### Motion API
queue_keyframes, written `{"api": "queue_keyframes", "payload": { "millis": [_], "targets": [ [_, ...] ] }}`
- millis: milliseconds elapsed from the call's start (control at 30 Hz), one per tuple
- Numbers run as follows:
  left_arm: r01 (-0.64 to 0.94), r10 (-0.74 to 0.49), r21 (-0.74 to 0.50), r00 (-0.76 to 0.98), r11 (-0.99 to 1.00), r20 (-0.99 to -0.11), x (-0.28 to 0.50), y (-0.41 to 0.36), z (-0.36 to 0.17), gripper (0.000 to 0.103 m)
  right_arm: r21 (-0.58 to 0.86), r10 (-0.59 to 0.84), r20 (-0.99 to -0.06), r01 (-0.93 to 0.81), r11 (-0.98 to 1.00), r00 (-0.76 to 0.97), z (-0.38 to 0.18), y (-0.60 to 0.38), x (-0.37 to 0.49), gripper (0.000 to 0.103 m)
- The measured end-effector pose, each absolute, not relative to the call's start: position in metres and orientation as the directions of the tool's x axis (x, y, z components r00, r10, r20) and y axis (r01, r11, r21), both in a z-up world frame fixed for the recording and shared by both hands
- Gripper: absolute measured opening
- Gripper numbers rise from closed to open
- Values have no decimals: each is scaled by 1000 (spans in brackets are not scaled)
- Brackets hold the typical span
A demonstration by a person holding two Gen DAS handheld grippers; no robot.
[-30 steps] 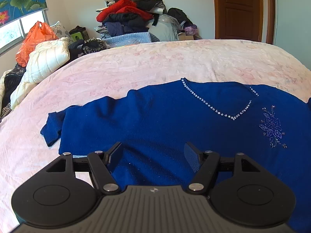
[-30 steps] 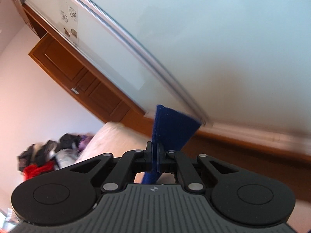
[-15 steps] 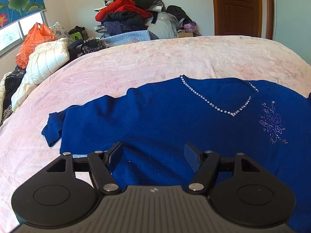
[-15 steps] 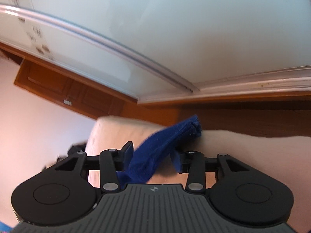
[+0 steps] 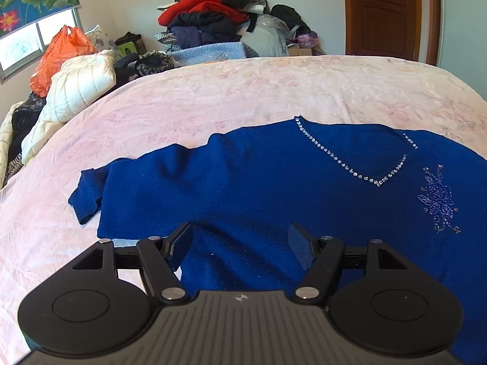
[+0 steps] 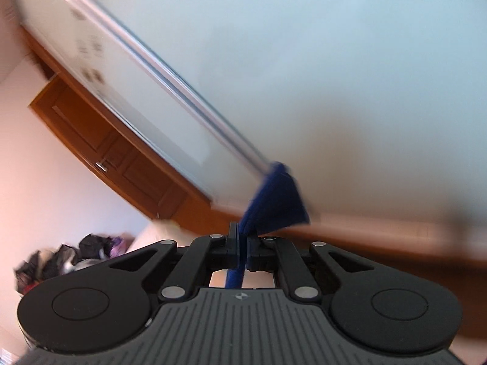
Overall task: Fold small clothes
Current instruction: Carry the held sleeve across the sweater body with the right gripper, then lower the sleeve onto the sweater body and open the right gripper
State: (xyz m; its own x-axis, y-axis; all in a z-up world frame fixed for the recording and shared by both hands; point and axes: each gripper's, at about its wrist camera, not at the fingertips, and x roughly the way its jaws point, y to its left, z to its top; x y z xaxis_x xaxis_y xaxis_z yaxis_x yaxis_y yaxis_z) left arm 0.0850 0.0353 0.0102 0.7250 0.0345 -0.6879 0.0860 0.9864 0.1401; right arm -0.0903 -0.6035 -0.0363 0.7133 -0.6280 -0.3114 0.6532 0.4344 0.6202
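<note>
**Blue sweater, right edge re-pinched and lifted**

Item 1. Right gripper [image 6: 243,251]: jaws clamped on a strip of the sweater [image 6: 275,203]. Half a second ago they stood apart with the cloth draped loosely between; now they are shut on it again, as they were a second ago. The cloth fans out toward 1 o'clock against a pale wardrobe panel [image 6: 334,91]. The view is blurred, so the hand is probably mid-swing. Judgement: the grip was reset, and the held edge is likely ready to be carried over the body for a fold.

Item 2. Left gripper [image 5: 240,240]: jaws wide apart, holding nothing, hovering over the near hem. Pose is nearly unchanged across the earlier frames.

Item 3. Sweater [image 5: 274,188]: lies flat, front up, on the pink bed [image 5: 213,91]; the left sleeve points to 9 o'clock, the beaded neckline sits at 1 o'clock. No fold is visible yet.

Item 4. Clothes pile [image 5: 219,24]: beyond the bed at 12 o'clock, untouched.
</note>
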Motion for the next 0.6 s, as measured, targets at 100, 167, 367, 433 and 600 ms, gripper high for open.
{"api": "queue_keyframes", "payload": {
  "millis": [100, 167, 367, 433, 600],
  "targets": [
    [86, 28, 128, 717, 988, -696, 87, 37, 8, 69, 487, -682, -250, 698, 526, 688, -2, -586, -75, 8],
    [90, 29, 131, 710, 987, -704, 88, 37, 4, 69, 412, -702, -224, 718, 561, 676, 7, -568, -64, 8],
    [93, 33, 134, 689, 987, -724, 91, 41, -5, 69, 312, -568, -196, 600, 736, 799, 6, -492, -29, 9],
    [90, 26, 120, 686, 989, -728, 91, 42, -6, 69, 276, -505, -193, 540, 795, 842, 6, -461, -16, 9],
    [82, 17, 99, 678, 992, -735, 93, 42, -10, 69, 230, -313, -211, 358, 905, 926, 15, -383, 17, 9]
  ]
}}
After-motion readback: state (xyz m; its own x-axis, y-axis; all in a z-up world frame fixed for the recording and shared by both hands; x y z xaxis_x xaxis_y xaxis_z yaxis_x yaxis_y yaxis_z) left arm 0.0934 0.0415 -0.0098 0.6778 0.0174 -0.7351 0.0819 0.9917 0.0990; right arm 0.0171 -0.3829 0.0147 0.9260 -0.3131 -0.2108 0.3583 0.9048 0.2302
